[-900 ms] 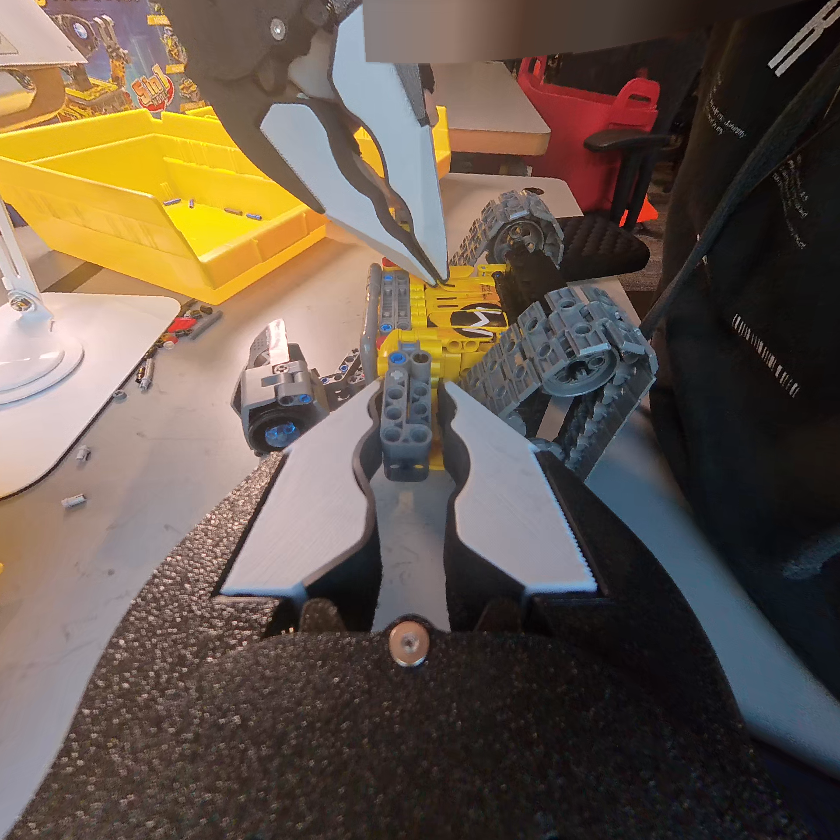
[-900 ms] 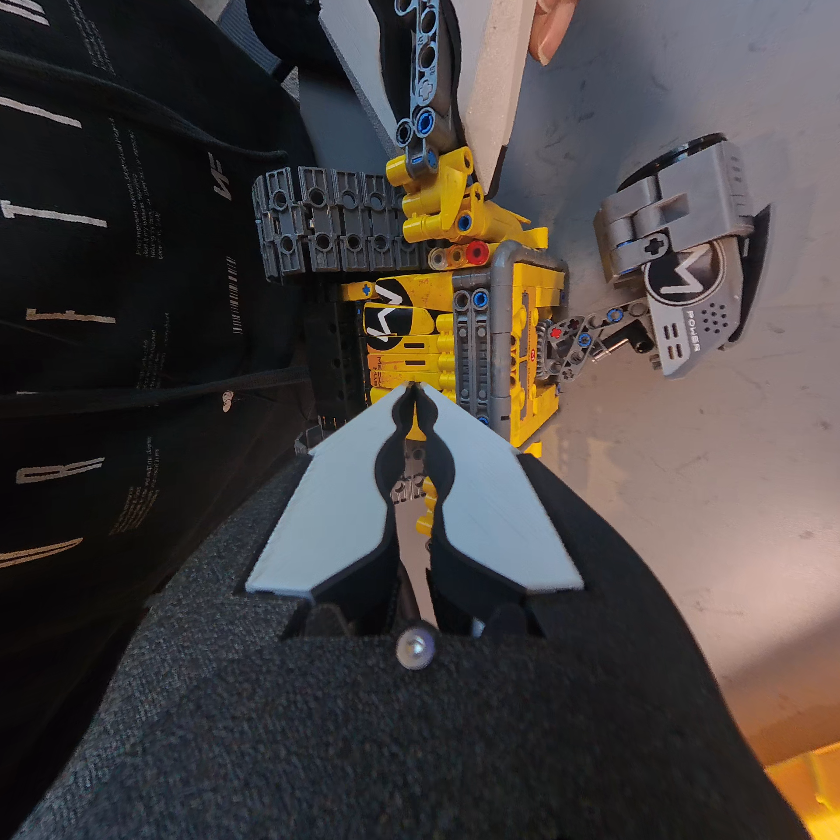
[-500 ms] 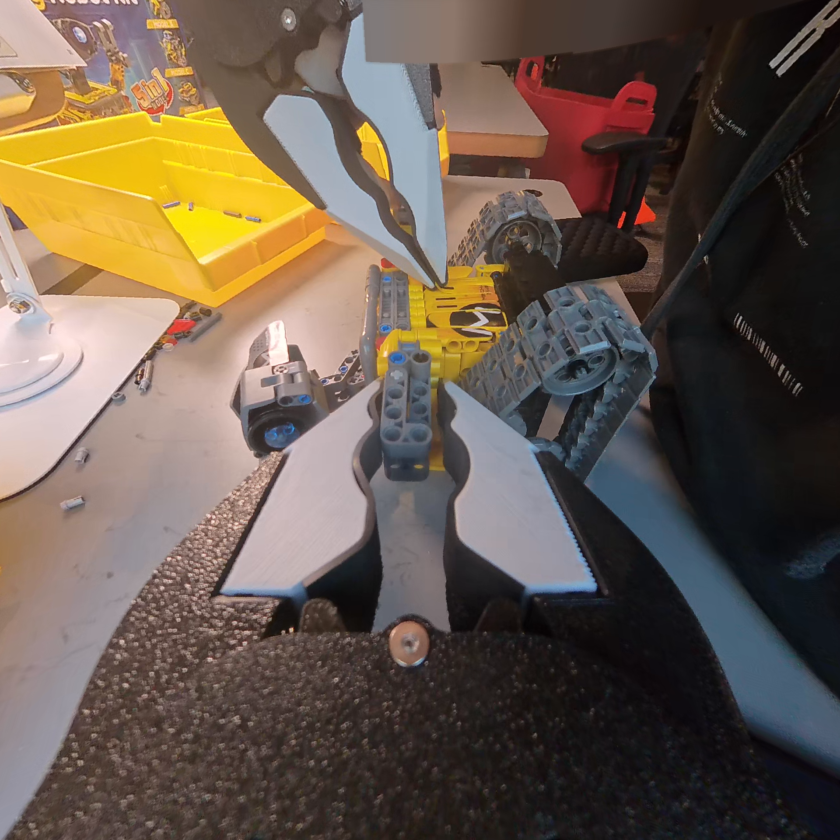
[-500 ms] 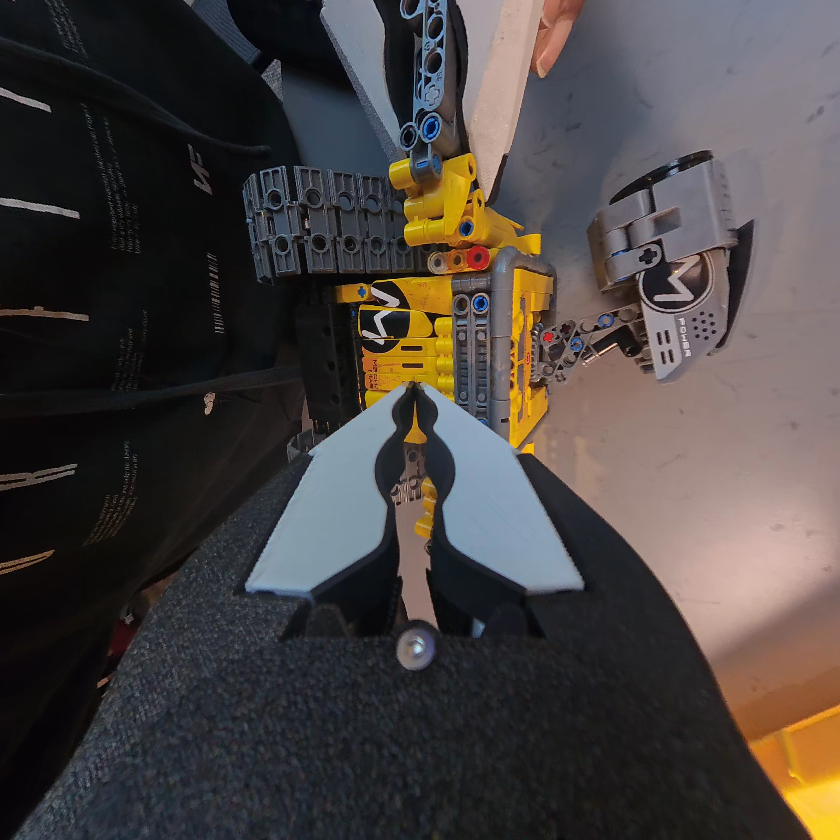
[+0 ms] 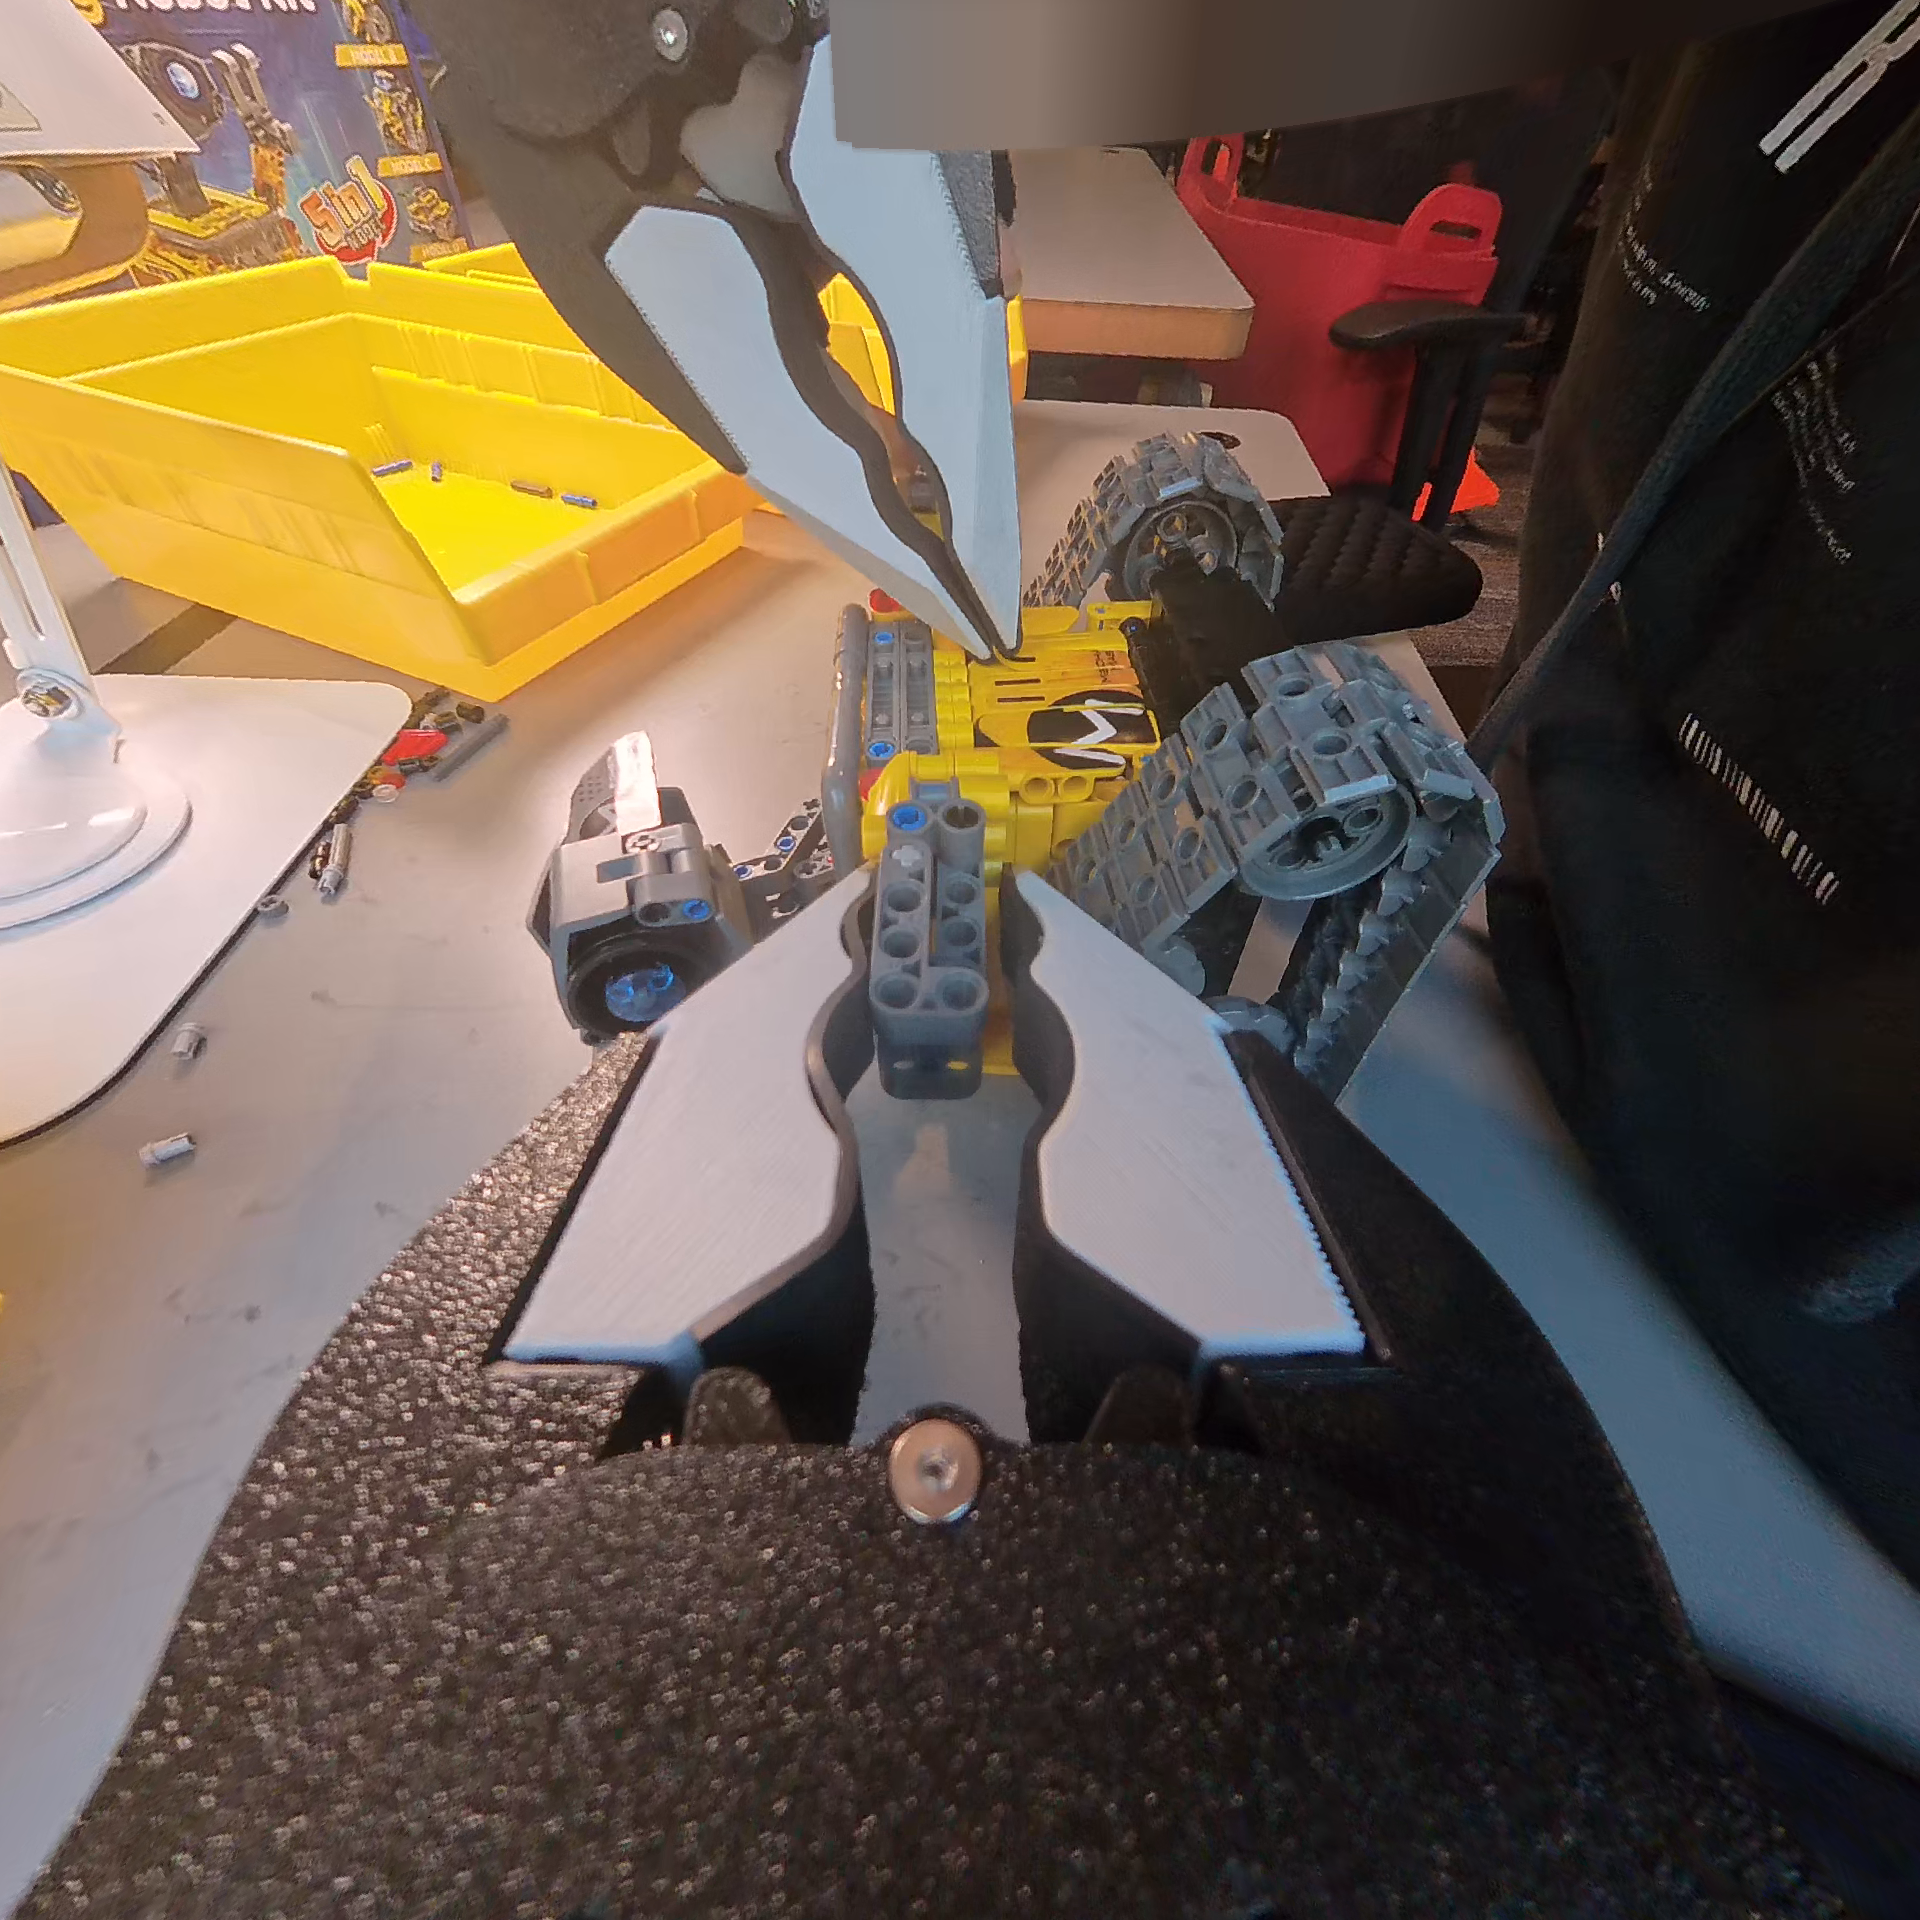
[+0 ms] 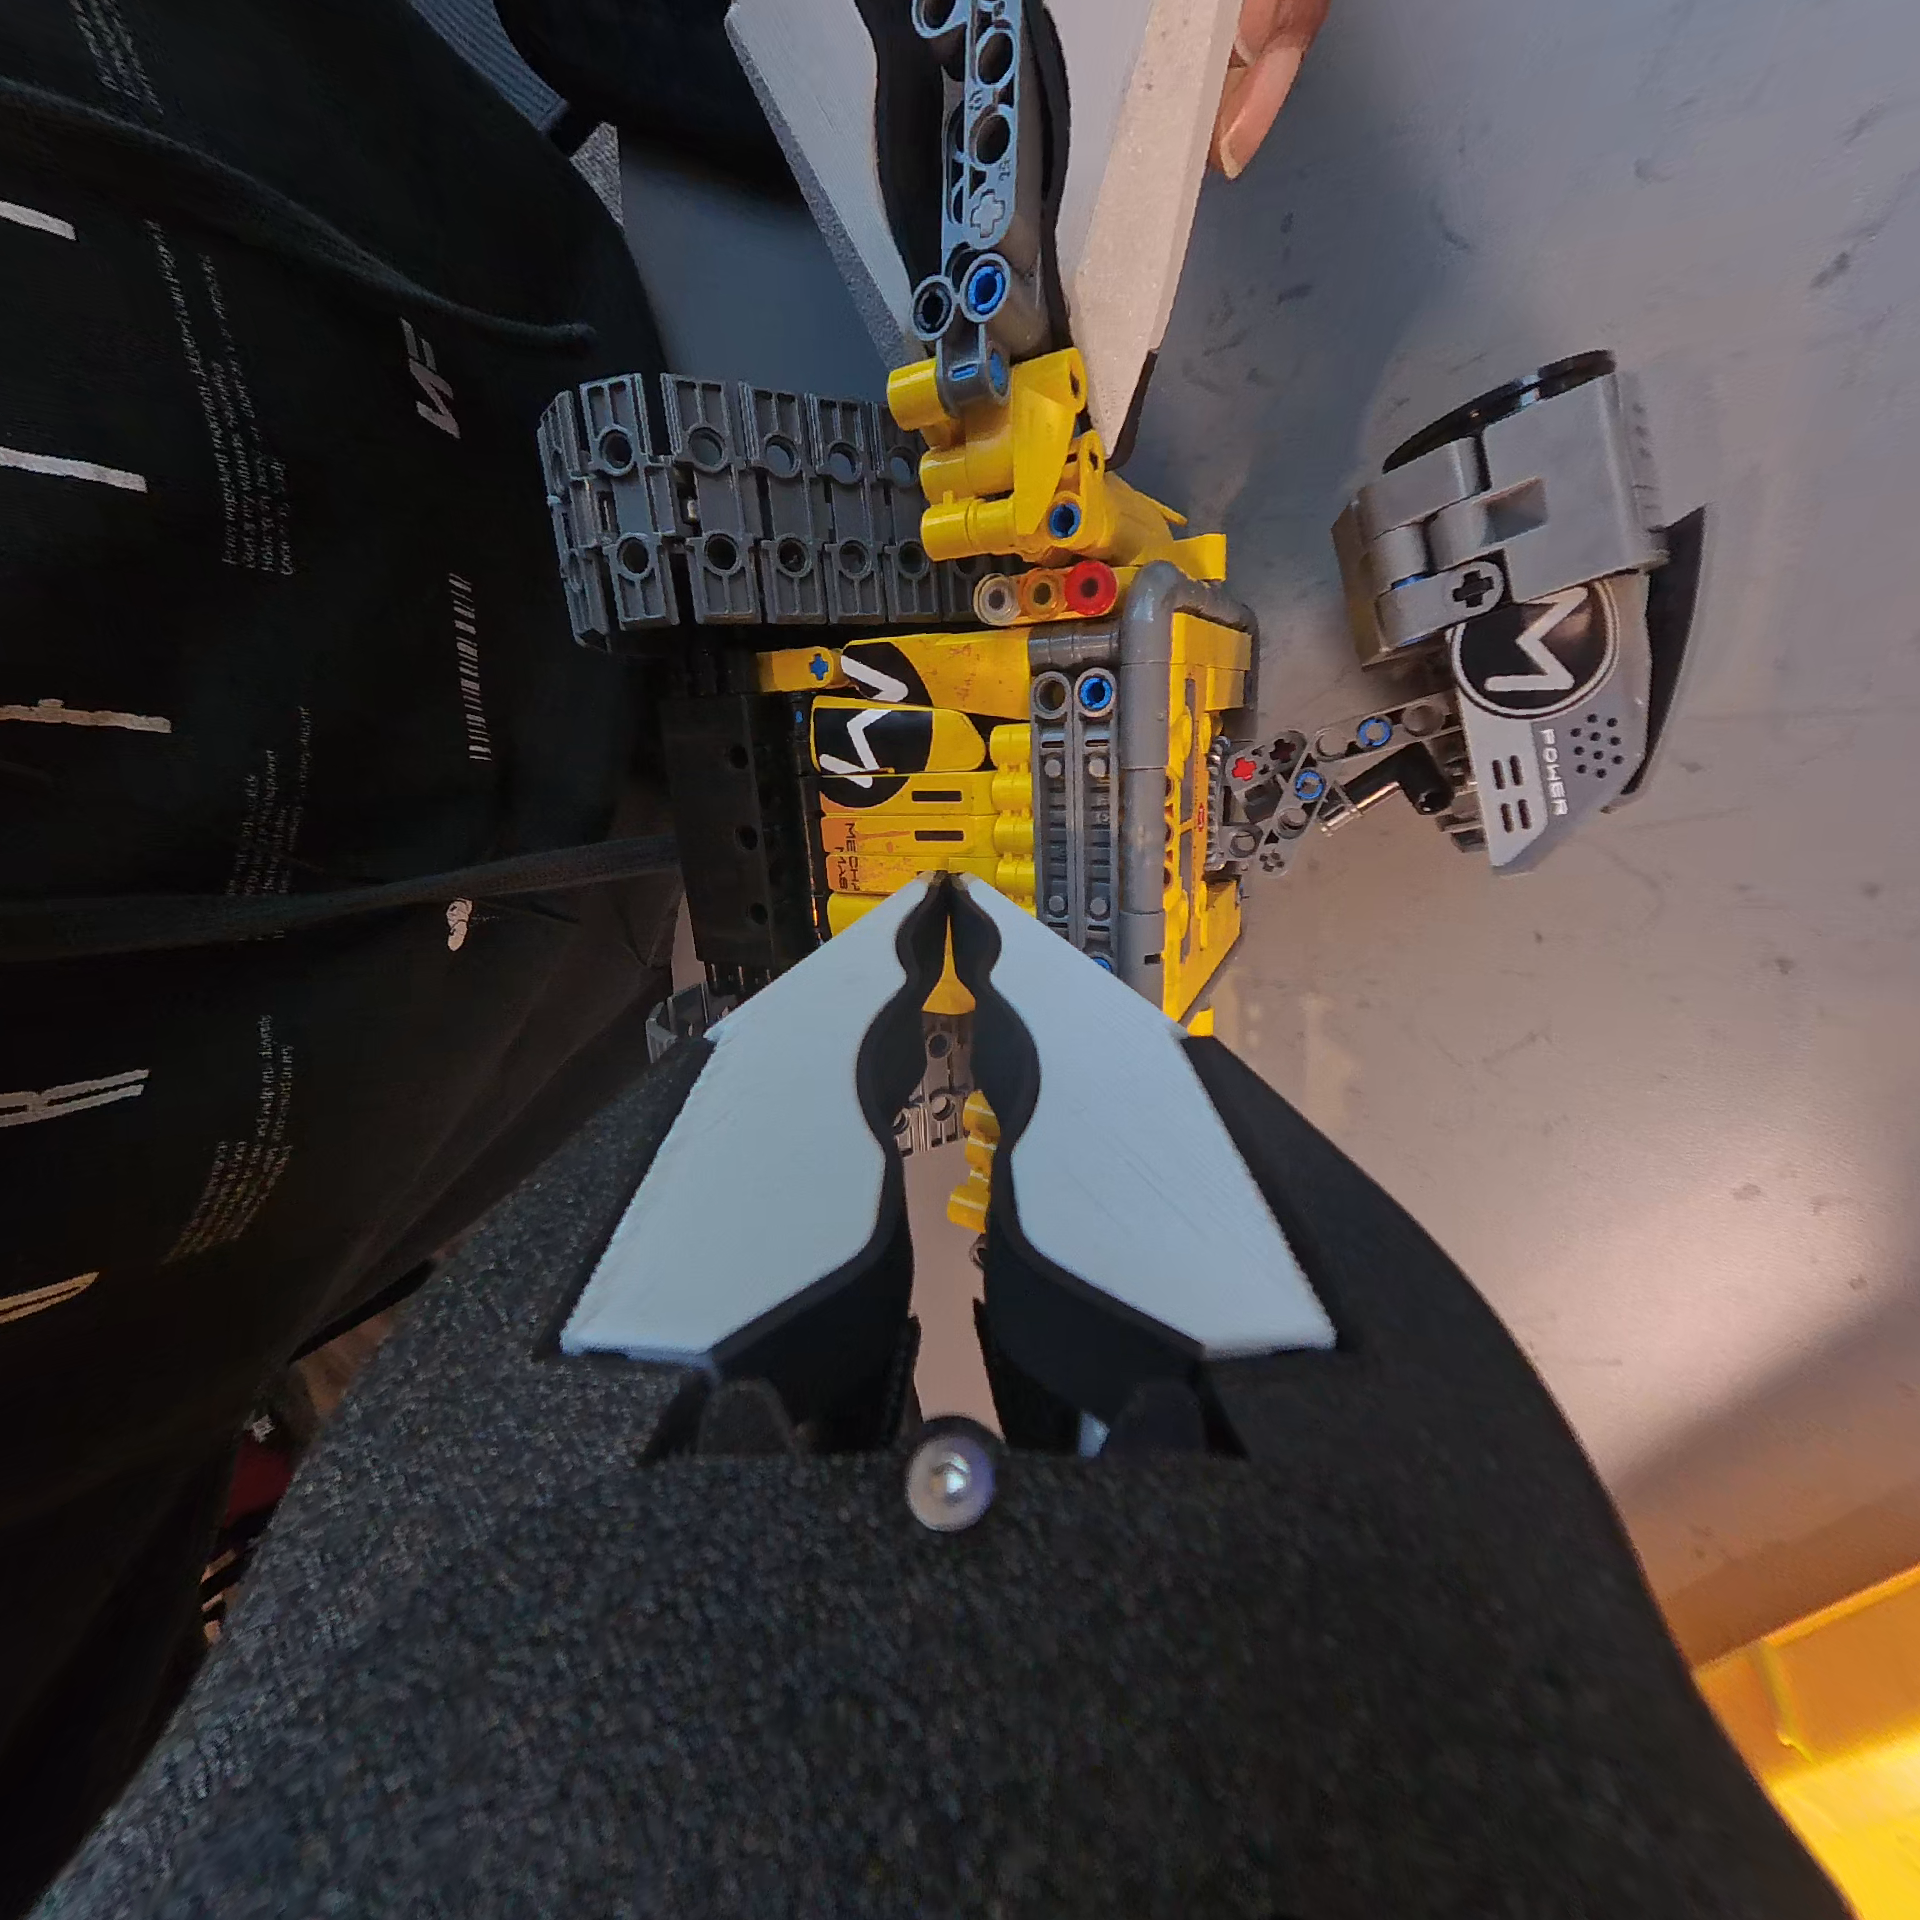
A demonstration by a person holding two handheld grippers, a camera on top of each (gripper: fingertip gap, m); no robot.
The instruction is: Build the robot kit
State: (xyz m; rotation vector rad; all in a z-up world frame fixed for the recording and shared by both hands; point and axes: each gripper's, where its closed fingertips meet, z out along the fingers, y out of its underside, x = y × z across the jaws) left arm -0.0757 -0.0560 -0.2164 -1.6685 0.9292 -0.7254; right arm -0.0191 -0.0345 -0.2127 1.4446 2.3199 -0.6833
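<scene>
Grippers meet a yellow toy vehicle [image 5: 1023, 717] on the table [image 5: 343, 1039]: left gripper [image 5: 935, 894] clamped on its grey beam [image 5: 930, 956], pointing lengthwise toward the vehicle; right gripper [image 6: 943, 881] pinched together on its yellow top.

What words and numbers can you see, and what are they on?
I don't copy writing out; here is what bears it.
Blue toy box: big printed words, a round badge.
Yellow tracked model: black stickers, white zigzag mark, small letters.
Grey motor block: round zigzag emblem, one short word.
Black garment: white print, too small to read.
</scene>
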